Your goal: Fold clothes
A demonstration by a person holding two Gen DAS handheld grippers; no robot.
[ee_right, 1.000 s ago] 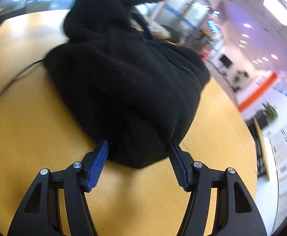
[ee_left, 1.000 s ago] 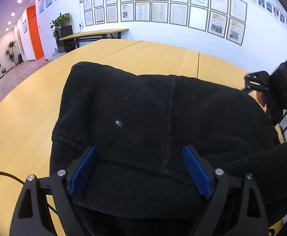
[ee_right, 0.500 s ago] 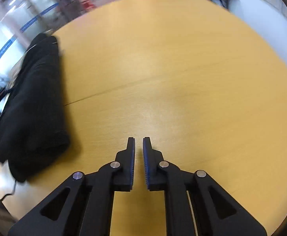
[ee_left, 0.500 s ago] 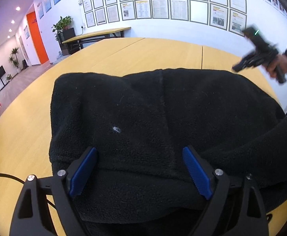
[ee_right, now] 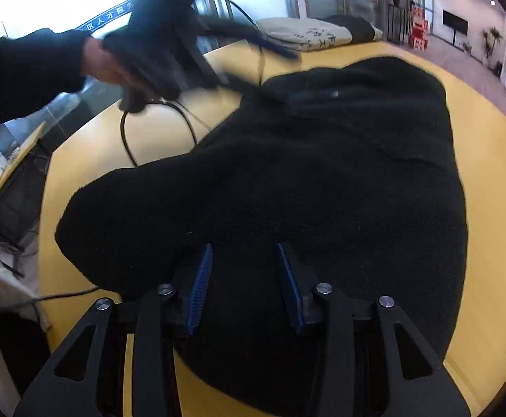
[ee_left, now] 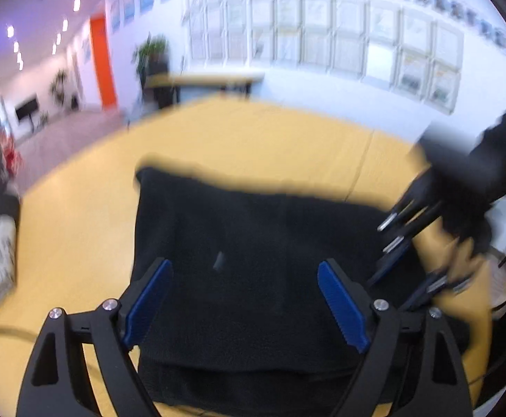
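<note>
White office walls covered with framed papers stand behind a yellow wooden table, and an orange door shows at the far left of the left wrist view. On the table lies a black fleece garment, folded into a thick bundle, with its edges resting on the wood. The left gripper is above the near part of the garment, its blue-padded jaws wide apart and nothing between them but the cloth below. The right gripper is at the other side of the bundle; its jaws are partly apart, with the fleece surface seen between them, and I cannot tell whether the pads press on the cloth. In the right wrist view a person's hand in a dark sleeve holds the left tool, blurred, and a black cable runs over the table beside the garment. Beige folded cloth lies at the far end of the table.
</note>
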